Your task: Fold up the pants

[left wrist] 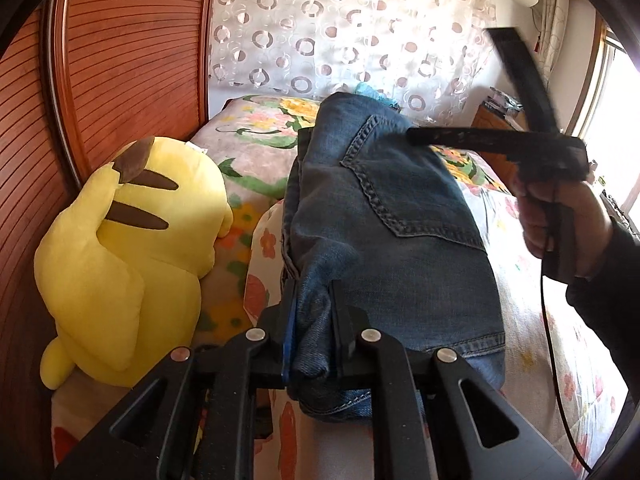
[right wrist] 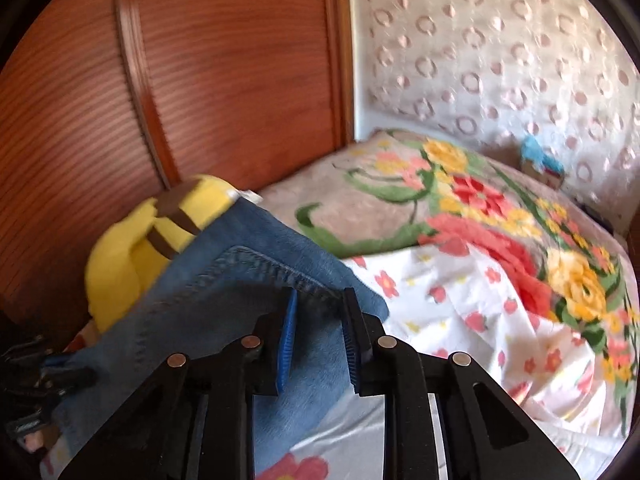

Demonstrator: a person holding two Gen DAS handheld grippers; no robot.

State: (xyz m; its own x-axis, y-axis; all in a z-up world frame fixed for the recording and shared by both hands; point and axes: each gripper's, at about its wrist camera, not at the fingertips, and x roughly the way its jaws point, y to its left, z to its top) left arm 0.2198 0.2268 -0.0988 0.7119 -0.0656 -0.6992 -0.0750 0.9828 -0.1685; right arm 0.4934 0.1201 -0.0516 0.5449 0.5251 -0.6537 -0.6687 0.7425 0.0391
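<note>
Folded blue jeans [left wrist: 400, 216] lie on the flowered bed, back pocket up. My left gripper [left wrist: 314, 308] is shut on a bunched fold of the jeans at their near edge. My right gripper [right wrist: 320, 312] is open, its jaws apart, above the jeans [right wrist: 224, 292] near the pocket seam, with denim showing between the pads. In the left wrist view the right gripper [left wrist: 452, 100] hangs over the jeans' far right side, held by a hand [left wrist: 560, 224], fingers spread wide.
A yellow plush toy [left wrist: 132, 248] lies left of the jeans against a wooden slatted door [left wrist: 120, 60]. The floral bedspread [right wrist: 500, 280] stretches to the right. A circle-patterned curtain [left wrist: 360, 32] hangs behind the bed. A small blue item [right wrist: 540, 156] sits at the far edge.
</note>
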